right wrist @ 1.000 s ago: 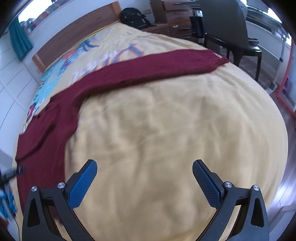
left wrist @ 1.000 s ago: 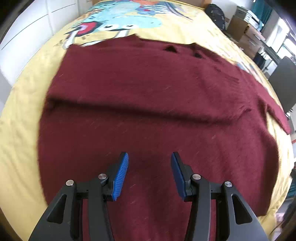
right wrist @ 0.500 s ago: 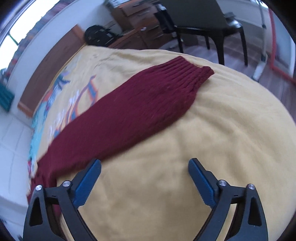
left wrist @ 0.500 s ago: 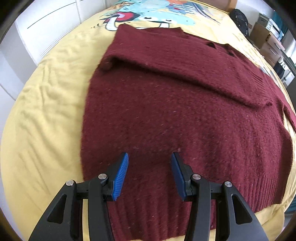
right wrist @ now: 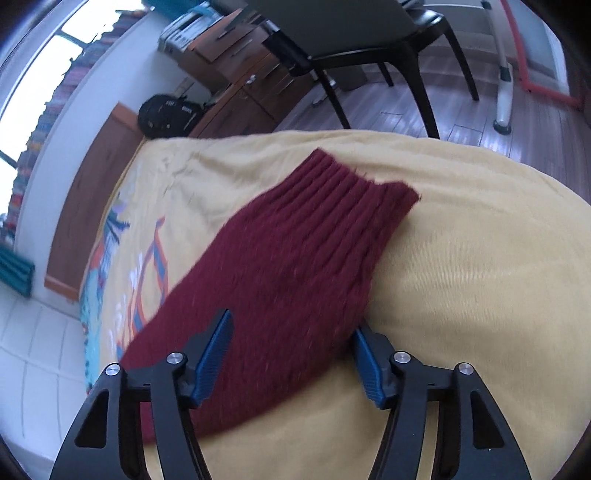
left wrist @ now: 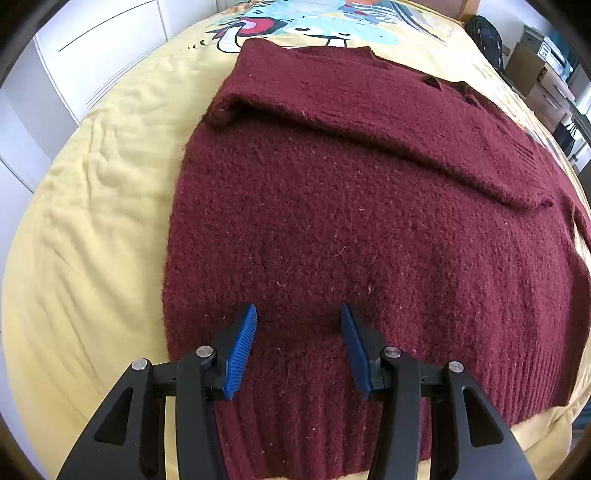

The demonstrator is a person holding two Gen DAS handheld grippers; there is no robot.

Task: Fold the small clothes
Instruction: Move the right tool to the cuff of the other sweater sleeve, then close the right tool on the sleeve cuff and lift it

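L tool (left wrist: 298,347) spread over sweater (left wrist: 369,221) hem; R tool (right wrist: 291,354) jaws just closing, astride sleeve (right wrist: 303,266), no pinch.

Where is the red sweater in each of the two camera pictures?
Left wrist view: the sweater's body fills the middle and right, one sleeve folded across it, hem by the left gripper.
Right wrist view: only its long sleeve shows, running from lower left to the ribbed cuff at centre, between the right gripper's closing jaws.
Shared landmark: the yellow bedspread with its cartoon print.
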